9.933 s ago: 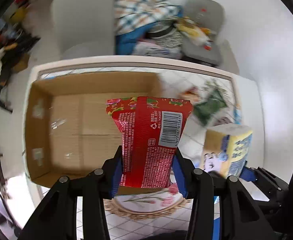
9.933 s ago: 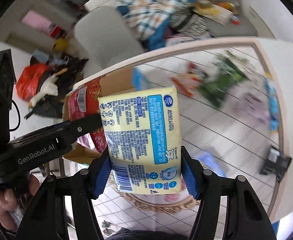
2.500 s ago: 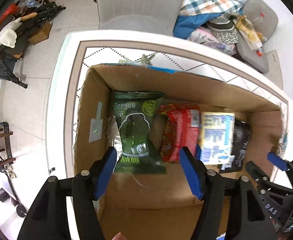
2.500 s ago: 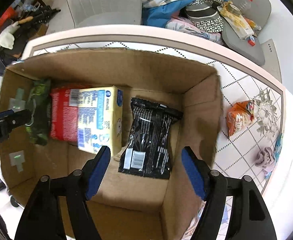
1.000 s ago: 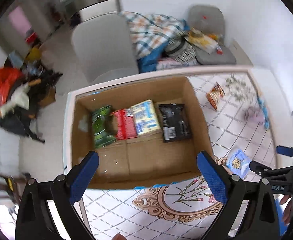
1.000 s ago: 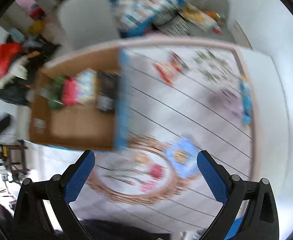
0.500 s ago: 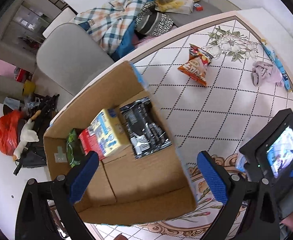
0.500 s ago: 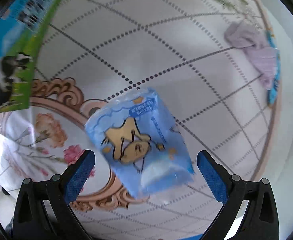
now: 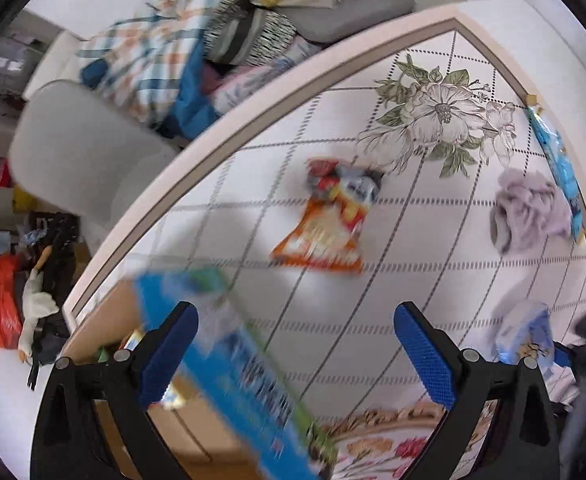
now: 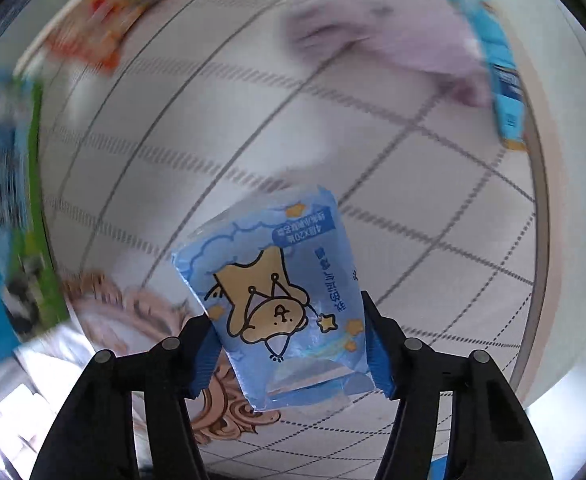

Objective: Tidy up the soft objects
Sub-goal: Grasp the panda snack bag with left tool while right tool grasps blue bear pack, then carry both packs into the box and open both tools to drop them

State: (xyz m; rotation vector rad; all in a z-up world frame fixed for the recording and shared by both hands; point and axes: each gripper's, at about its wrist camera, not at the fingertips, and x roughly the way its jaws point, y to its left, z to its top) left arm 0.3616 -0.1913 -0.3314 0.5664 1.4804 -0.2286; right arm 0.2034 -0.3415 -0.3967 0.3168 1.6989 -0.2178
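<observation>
— How far along are you?

— Part way. Your right gripper has just been closing around the blue tissue pack, pads at both sides. Your left gripper gapes empty.

— What's left?

— The orange snack bag and lilac cloth lie on the table, outside the cardboard box.

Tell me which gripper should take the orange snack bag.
Left. The left gripper is open and empty, facing the orange snack bag; the right gripper has just closed around the blue tissue pack.
</observation>
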